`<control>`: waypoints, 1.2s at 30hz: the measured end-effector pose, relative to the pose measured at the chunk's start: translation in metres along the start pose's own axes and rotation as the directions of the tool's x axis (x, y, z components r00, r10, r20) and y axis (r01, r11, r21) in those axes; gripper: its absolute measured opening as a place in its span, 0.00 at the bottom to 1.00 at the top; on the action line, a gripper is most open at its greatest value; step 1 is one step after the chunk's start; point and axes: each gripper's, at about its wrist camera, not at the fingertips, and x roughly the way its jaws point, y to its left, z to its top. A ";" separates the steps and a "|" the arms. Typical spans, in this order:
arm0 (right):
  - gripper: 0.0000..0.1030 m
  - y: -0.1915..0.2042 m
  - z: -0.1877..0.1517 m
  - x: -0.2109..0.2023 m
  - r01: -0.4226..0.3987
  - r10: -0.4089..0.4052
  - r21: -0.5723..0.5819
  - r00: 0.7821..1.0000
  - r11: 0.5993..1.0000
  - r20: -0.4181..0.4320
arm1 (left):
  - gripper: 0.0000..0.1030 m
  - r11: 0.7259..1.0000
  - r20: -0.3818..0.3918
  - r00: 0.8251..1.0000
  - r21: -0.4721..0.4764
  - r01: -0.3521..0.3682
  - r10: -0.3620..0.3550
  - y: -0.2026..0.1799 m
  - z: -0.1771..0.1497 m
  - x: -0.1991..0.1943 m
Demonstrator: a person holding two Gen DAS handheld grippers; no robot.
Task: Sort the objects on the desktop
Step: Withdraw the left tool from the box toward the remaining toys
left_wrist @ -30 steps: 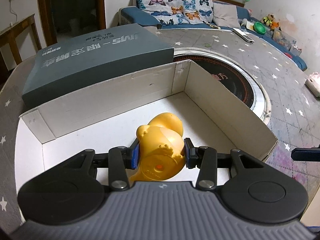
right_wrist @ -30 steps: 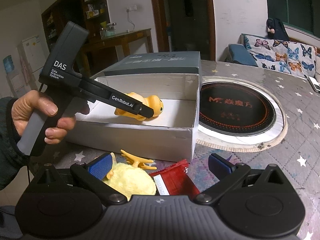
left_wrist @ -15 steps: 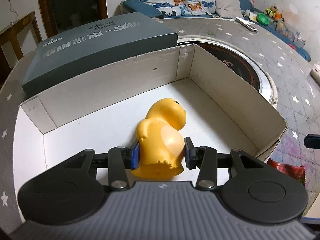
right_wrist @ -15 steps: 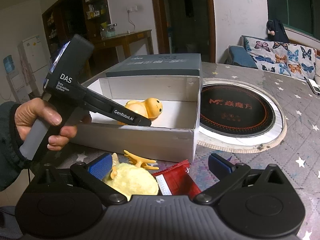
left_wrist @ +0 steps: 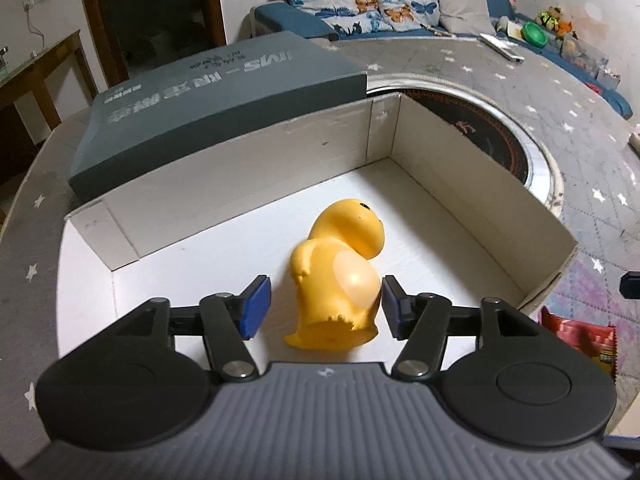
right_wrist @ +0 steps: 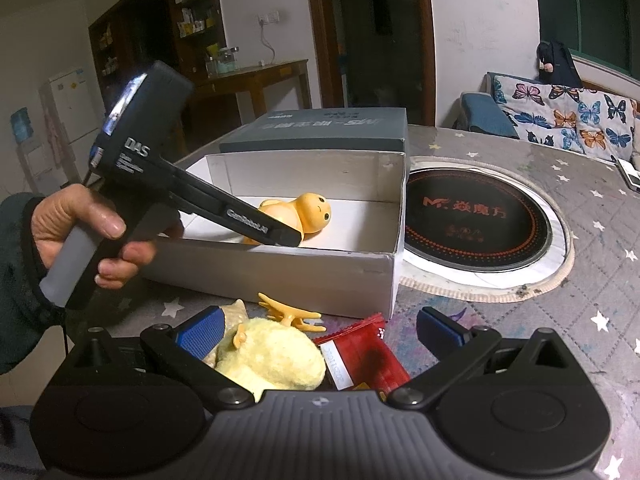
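the left gripper [left_wrist: 323, 307] reaches into the white box [left_wrist: 480, 200], its blue-padded fingers [left_wrist: 253, 307] spread apart with gaps either side of the yellow dinosaur toy [left_wrist: 338, 276], which lies on the box floor. the right gripper [right_wrist: 320, 330] hangs wide open and empty over a fluffy yellow plush [right_wrist: 272, 356] and a red snack packet [right_wrist: 366, 354] on the bench [right_wrist: 560, 320], just beside the box's front wall.

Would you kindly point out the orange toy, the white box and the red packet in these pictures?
orange toy [left_wrist: 340, 276]: left wrist view, on its belly.
white box [right_wrist: 280, 276]: right wrist view, on its near outer wall.
red packet [right_wrist: 368, 356]: right wrist view, on its upper face.
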 end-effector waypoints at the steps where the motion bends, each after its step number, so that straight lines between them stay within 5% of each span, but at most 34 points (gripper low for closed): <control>1: 1.00 0.000 0.000 -0.001 0.000 0.000 0.000 1.000 1.000 0.000 | 0.60 1.000 0.006 1.000 -0.001 -0.001 0.001 0.000 0.000 -0.004; 18: 1.00 0.001 0.000 -0.006 0.007 -0.007 -0.001 1.000 1.000 0.016 | 0.63 0.997 0.099 0.993 0.032 0.066 -0.069 -0.009 -0.056 -0.115; 26: 1.00 0.002 0.000 -0.009 0.010 -0.010 -0.001 1.000 1.000 0.025 | 0.63 0.990 -0.033 0.989 0.027 0.142 -0.141 -0.032 -0.083 -0.095; 36: 1.00 -0.001 -0.003 -0.010 0.010 -0.010 0.004 1.000 1.000 0.026 | 0.64 0.979 -0.057 0.977 -0.028 0.202 -0.203 -0.032 -0.085 -0.083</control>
